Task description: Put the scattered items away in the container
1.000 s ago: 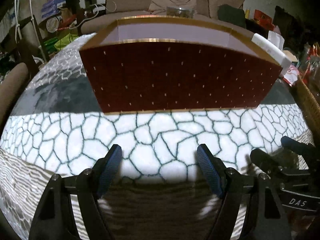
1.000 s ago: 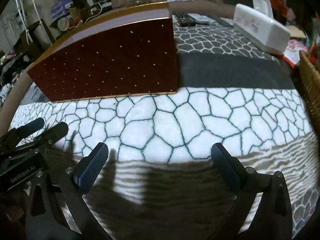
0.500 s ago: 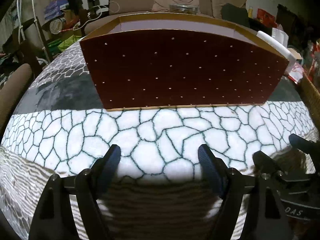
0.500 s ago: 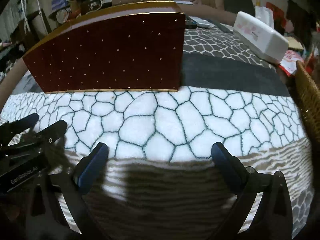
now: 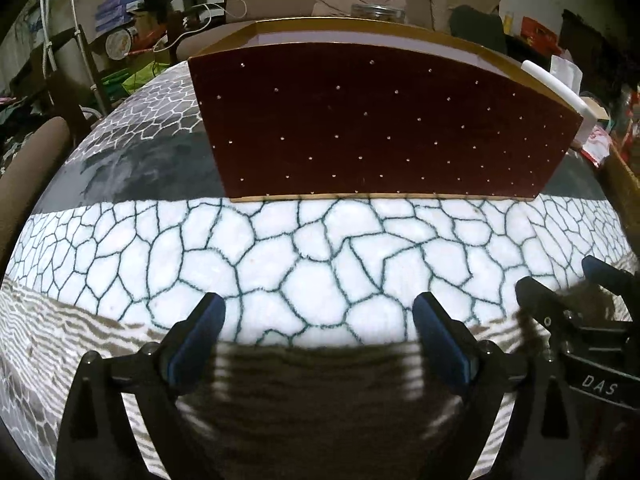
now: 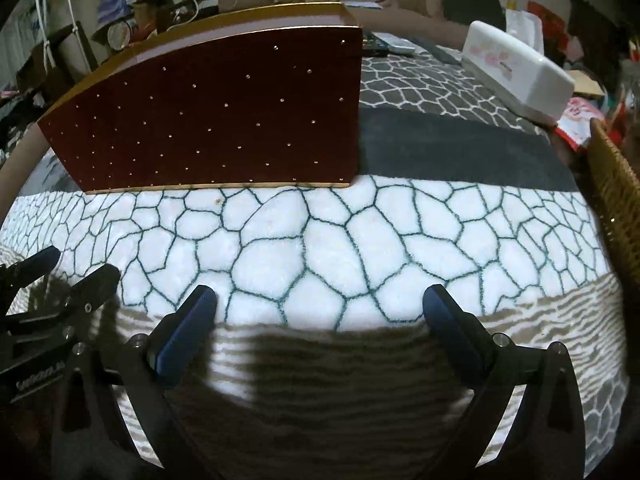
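Note:
A dark red box with gold trim and small dots (image 5: 380, 128) stands on the patterned cloth ahead of both grippers; it also shows in the right wrist view (image 6: 216, 120). Its inside is hidden from here. My left gripper (image 5: 316, 312) is open and empty, low over the cloth, short of the box. My right gripper (image 6: 320, 304) is open and empty, beside the left one, which shows at the left edge of the right wrist view (image 6: 60, 280). No loose items show on the cloth near the grippers.
A white tissue box (image 6: 516, 68) lies at the far right of the table, with remote controls (image 6: 384, 46) behind the red box. A wicker basket edge (image 6: 616, 200) stands at the right. A sofa and clutter lie beyond the table.
Both grippers have dropped lower and drawn slightly back; the box's open top is less visible. Both stayed open and empty.

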Demonstrator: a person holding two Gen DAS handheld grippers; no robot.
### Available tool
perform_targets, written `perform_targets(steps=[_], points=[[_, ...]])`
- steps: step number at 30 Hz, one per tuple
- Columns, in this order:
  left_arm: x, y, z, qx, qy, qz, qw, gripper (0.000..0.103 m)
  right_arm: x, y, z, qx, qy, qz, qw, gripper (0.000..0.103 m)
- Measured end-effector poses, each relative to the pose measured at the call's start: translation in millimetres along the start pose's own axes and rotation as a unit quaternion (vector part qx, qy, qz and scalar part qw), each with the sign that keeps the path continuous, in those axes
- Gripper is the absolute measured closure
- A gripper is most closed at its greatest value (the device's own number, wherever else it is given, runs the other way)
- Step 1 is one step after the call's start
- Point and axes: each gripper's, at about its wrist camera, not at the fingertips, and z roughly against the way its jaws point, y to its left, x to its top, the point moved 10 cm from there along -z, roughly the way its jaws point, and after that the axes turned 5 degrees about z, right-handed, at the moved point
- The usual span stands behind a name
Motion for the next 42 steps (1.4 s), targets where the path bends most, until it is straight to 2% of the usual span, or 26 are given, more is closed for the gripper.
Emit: perform_targets(steps=[3, 42], points=[[-0.5, 1.7, -1.6, 0.004, 0.005, 0.004, 1.0, 0.0, -0.5, 0.1, -0.6, -0.004, 0.002, 0.003, 1.0, 0.0], [-0.6, 3.5, -1.9, 0.01, 0.005, 0.009, 0.9999, 0.0, -0.9, 2.1, 0.2, -0.005, 0.002, 0.005, 1.0, 0.0]])
